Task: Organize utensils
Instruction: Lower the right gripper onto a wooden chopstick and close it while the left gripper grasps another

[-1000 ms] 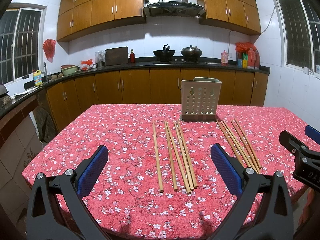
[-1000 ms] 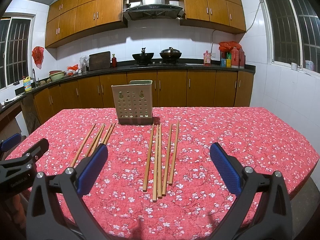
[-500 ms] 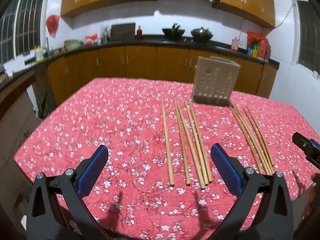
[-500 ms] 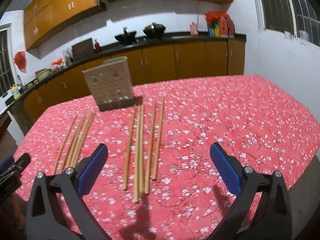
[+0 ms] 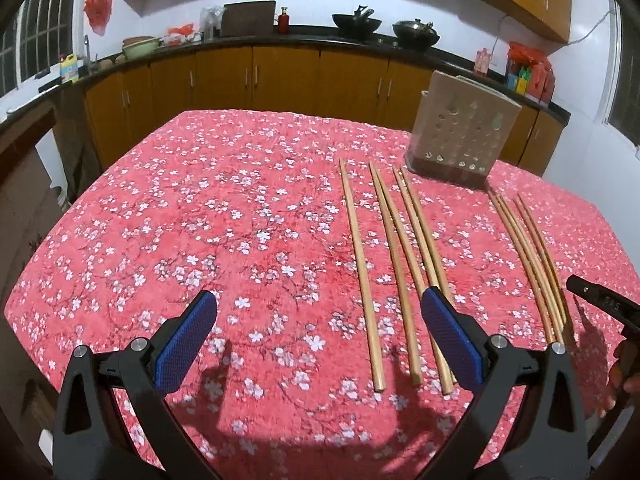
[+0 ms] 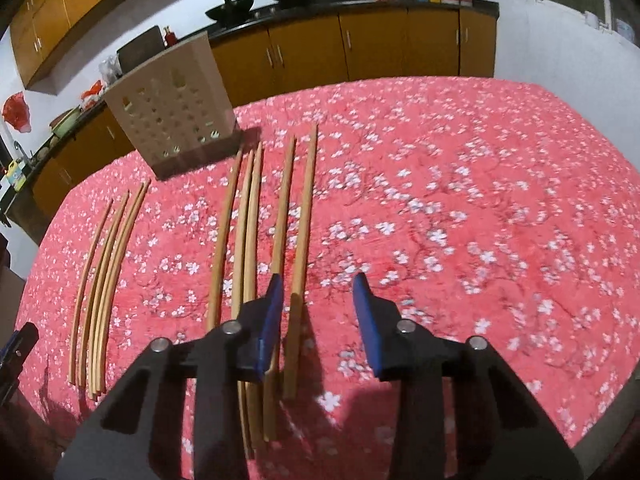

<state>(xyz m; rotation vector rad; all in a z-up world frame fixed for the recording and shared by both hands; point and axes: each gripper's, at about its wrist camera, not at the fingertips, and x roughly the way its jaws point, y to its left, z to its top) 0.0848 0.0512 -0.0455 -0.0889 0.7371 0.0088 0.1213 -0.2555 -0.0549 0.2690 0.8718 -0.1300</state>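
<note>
Several wooden chopsticks lie in two rows on the red flowered tablecloth, in front of a beige perforated holder (image 5: 460,136) (image 6: 172,108). My left gripper (image 5: 320,340) is open low over the near ends of the left row (image 5: 400,264), and its right pad covers some of them. My right gripper (image 6: 318,312) hangs over the right row (image 6: 248,232). Its jaws are closing with the outermost chopstick (image 6: 306,208) between them, near the left pad; the right pad is still apart from it. The right gripper's finger (image 5: 600,304) shows beside the right row (image 5: 532,264).
The table's near edge runs just under both grippers. Behind the table are wooden kitchen cabinets and a dark counter with pots (image 5: 356,24) and bottles. The left gripper's finger (image 6: 16,344) shows at the left edge of the right wrist view, next to the left row (image 6: 104,272).
Both grippers have sunk toward the table and tilted downward. The right gripper's jaws have narrowed from wide open around the outermost chopstick. The left jaws stay wide.
</note>
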